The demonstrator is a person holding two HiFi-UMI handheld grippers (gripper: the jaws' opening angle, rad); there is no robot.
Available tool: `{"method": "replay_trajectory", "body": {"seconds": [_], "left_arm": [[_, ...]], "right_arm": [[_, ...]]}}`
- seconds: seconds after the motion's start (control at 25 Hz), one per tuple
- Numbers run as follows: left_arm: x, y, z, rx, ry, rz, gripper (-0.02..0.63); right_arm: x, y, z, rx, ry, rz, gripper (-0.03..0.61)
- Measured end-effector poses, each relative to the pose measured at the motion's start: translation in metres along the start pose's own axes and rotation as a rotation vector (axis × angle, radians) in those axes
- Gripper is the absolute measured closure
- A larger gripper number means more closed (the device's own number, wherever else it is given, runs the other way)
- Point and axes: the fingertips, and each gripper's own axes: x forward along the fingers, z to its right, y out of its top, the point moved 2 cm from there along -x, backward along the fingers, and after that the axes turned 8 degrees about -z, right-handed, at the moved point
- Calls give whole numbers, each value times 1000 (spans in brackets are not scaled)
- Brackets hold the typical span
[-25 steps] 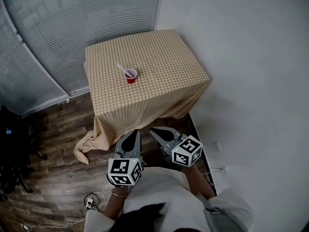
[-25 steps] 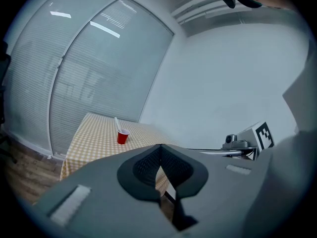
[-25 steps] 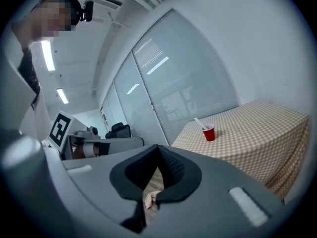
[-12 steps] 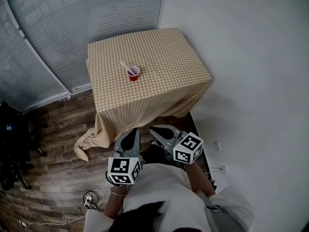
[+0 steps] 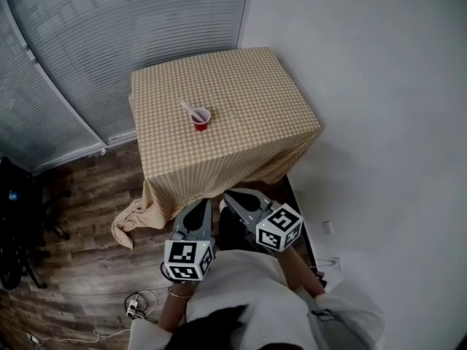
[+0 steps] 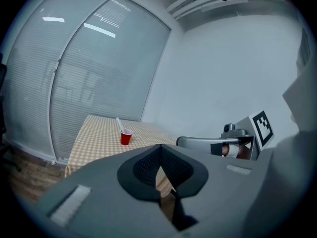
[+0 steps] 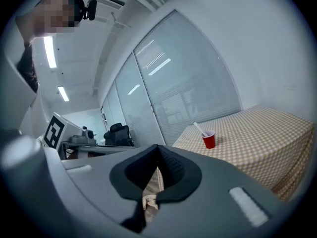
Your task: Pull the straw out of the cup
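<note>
Head view, straw [image 5: 187, 106] in cup [image 5: 201, 119], well apart from right gripper [image 5: 232, 197]

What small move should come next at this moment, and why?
Probably bring the right gripper forward toward the table with the yellow checked cloth. The small red plastic cup with the white straw leaning out stands far beyond both it and the left gripper; both are shut, empty, close to the person.
</note>
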Motion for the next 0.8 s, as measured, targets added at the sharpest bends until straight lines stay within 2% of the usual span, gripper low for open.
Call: {"method": "replay_trajectory", "body": {"seconds": [0.16, 0.36, 0.6, 0.72, 0.8], "left_arm": [[14, 11, -12, -21, 23, 6, 594], [32, 14, -28, -46, 62, -12, 594], [59, 30, -52, -75, 111, -29, 594], [73, 40, -62, -94, 137, -41, 594], [86, 45, -68, -105, 151, -48, 594]], "right_arm": [[12, 9, 8, -42, 12, -6, 572], [30, 17, 12, -191, 16, -35, 572], [59, 34, 49, -180, -2, -69, 572], [68, 46, 67, -227, -56, -84, 572], [75, 51, 79, -232, -51, -96, 572]]}}
